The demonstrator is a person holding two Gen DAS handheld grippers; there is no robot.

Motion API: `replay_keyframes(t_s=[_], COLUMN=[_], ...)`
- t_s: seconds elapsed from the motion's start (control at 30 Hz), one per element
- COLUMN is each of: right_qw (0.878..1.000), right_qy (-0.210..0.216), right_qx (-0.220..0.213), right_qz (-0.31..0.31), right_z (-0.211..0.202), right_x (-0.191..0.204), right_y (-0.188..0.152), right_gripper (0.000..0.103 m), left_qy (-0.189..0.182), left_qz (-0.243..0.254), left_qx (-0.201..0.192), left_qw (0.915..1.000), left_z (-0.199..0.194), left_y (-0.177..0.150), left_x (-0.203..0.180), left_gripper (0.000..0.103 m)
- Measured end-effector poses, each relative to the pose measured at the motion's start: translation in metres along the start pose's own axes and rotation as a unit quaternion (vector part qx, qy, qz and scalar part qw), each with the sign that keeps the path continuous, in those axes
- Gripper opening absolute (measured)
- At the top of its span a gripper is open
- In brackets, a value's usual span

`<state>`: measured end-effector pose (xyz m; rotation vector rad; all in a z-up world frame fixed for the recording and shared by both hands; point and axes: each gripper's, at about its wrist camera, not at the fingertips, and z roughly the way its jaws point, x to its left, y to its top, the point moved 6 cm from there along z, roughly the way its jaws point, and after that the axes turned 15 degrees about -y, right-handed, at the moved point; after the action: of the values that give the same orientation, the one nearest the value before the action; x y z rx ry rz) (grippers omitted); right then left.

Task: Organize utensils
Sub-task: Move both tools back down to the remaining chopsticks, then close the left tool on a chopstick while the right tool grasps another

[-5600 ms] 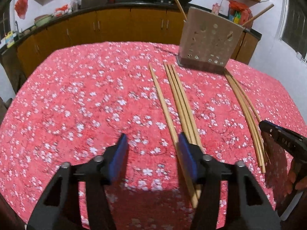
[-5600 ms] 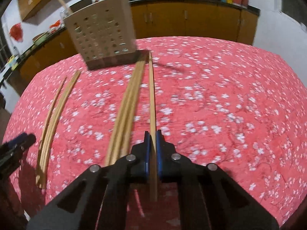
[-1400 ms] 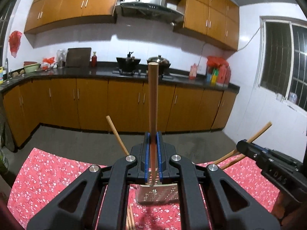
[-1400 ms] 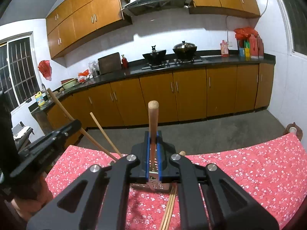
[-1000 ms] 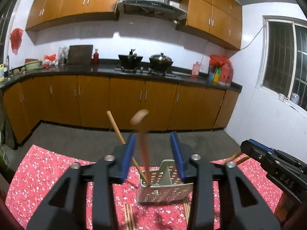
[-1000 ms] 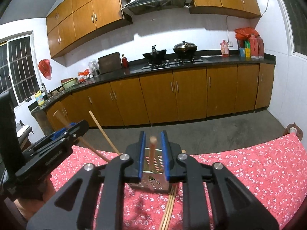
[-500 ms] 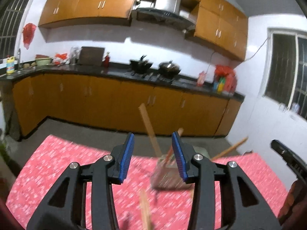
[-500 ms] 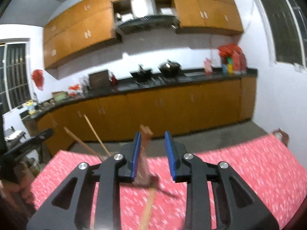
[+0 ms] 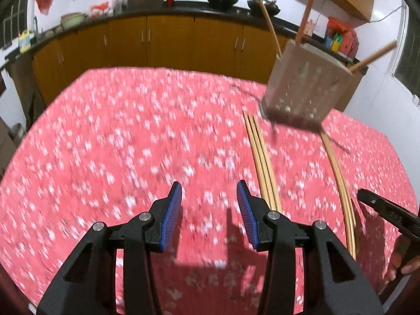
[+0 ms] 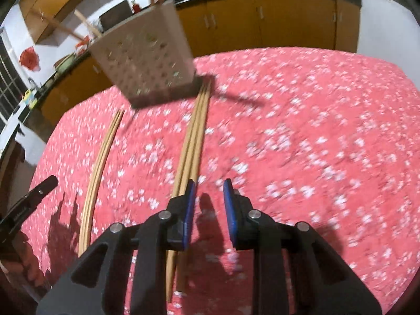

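Both grippers are back down low over the table [image 9: 105, 136], ready to pick up more. A second ago each dropped a chopstick into the holder [image 9: 304, 92]. Now the left gripper [image 9: 208, 215] and right gripper [image 10: 208, 210] hold nothing, fingers apart. Loose chopsticks [image 10: 194, 141] lie in front of the holder.

Red white-flowered tablecloth [image 9: 131, 136], tan chopsticks [image 10: 194, 136], blue-padded black tongs [image 9: 208, 207].
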<state>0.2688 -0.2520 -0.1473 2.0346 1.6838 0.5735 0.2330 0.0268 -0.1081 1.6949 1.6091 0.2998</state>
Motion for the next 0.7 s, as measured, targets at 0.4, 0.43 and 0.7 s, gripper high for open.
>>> replay_keyframes(t_s=[0.4, 0.43, 0.7], right_qw=[0.999, 0.999, 0.997], right_qy=[-0.028, -0.028, -0.068], right_qx=[-0.012, -0.012, -0.02], right_qz=[-0.042, -0.042, -0.009], right_z=[0.005, 0.005, 0.01], right_x=[0.014, 0.014, -0.012], right_y=[-0.011, -0.012, -0.004], right_gripper=[0.01, 0.01, 0.008], left_qy=[-0.055, -0.058, -0.069], left_qz=[0.007, 0.009, 0.022], left_qx=[0.02, 0.022, 0.045], left_qw=[0.9982, 0.998, 0.9964], left_z=[0.013, 0.015, 0.028], left_y=[-0.015, -0.016, -0.023], left_x=[-0.023, -0.026, -0.04], left_gripper=[0.045, 0.044, 0.031])
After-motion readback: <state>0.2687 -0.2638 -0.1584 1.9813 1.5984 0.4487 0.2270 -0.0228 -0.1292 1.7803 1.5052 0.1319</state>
